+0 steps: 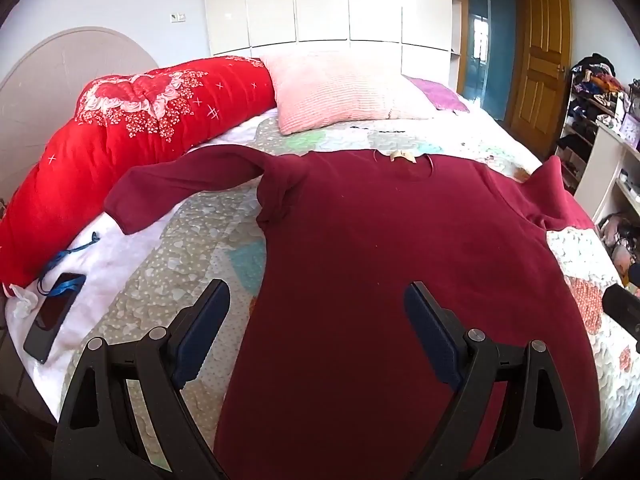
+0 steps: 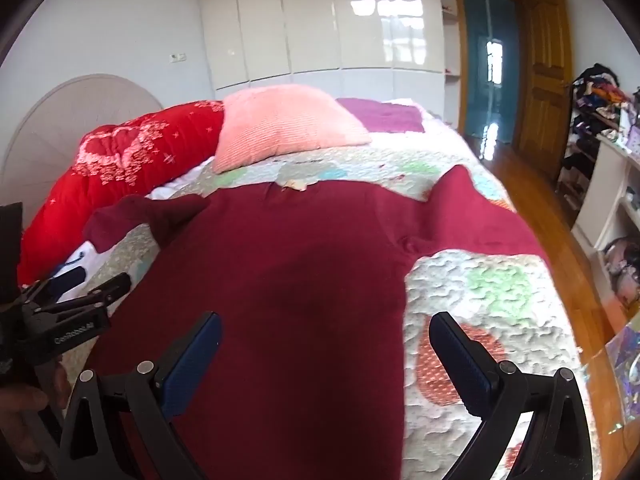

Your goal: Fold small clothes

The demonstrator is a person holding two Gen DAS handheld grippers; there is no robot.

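Note:
A dark red long-sleeved top [image 1: 392,248] lies flat on the quilted bed, collar away from me, both sleeves spread out to the sides. It also shows in the right wrist view [image 2: 288,272]. My left gripper [image 1: 316,304] is open and empty, hovering over the top's lower left edge. My right gripper [image 2: 326,338] is open and empty, above the top's lower right edge. The left gripper's body shows at the left of the right wrist view [image 2: 72,316].
A red floral duvet [image 1: 132,132] is rolled along the bed's left side, with a pink pillow [image 1: 340,88] at the back. A phone [image 1: 54,316] on a blue lanyard lies at the left edge. Shelves [image 1: 600,120] and a wooden door stand to the right.

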